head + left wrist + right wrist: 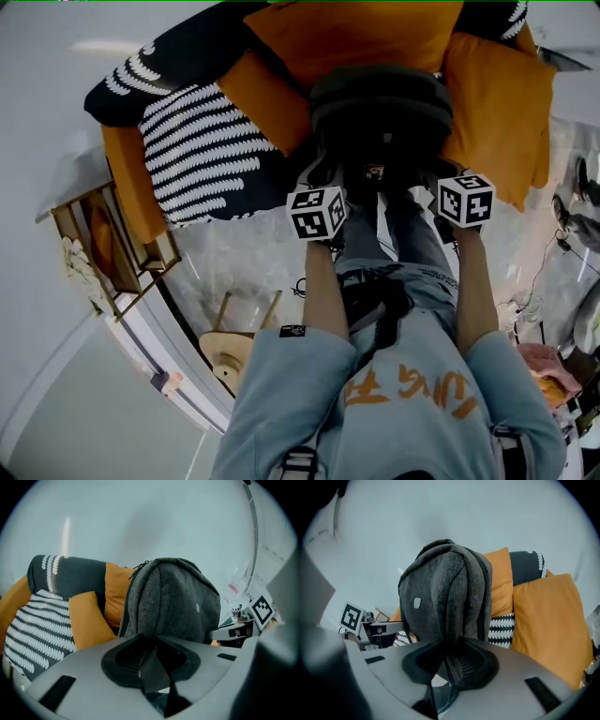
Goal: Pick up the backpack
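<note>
Backpack point(380, 108): grey, upright, held up between both grippers in front of the orange sofa point(131, 187); whether it touches the seat cannot be told. Orange cushions point(497, 103) sit behind it and to either side, with a black-and-white striped cushion point(202, 155) on the head view's left. Left gripper point(152, 656): jaws nearly together, pinching a dark strap at the backpack's near edge. Right gripper point(450, 660): jaws likewise narrow, clamped on a grey fold of the backpack.

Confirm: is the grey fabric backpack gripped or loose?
Gripped. Both the left gripper and the right gripper pinch a fold of the grey fabric backpack between their jaws.
</note>
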{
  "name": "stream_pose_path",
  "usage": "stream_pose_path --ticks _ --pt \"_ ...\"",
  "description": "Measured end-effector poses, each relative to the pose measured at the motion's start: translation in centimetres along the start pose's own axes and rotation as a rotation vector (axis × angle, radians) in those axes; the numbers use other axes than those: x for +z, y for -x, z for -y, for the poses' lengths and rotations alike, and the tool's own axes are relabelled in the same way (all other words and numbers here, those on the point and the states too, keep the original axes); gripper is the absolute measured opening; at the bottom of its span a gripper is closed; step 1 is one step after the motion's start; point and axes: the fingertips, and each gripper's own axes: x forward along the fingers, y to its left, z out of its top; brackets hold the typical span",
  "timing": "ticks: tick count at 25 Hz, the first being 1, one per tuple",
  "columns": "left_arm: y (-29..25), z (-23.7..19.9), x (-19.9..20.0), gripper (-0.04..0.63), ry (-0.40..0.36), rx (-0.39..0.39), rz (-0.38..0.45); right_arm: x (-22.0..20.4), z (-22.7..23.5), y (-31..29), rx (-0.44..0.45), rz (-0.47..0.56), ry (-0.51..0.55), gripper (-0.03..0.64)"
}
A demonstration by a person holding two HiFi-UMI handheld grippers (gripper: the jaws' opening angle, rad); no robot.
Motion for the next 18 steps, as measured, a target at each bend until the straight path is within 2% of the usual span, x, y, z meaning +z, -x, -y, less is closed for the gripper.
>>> stream_pose_path --ticks 12,18 --pt "7.1 4.8 12.8 0.098 -0.090 -0.039 0.281 11.7 -3.1 8.7 0.004 0.282 0.147 0.087" --pt "11.4 7.4 20.3 0.091 -0.183 -0.055 0.440 18.4 -5.2 13.4 0.016 0.451 0.231 0.084"
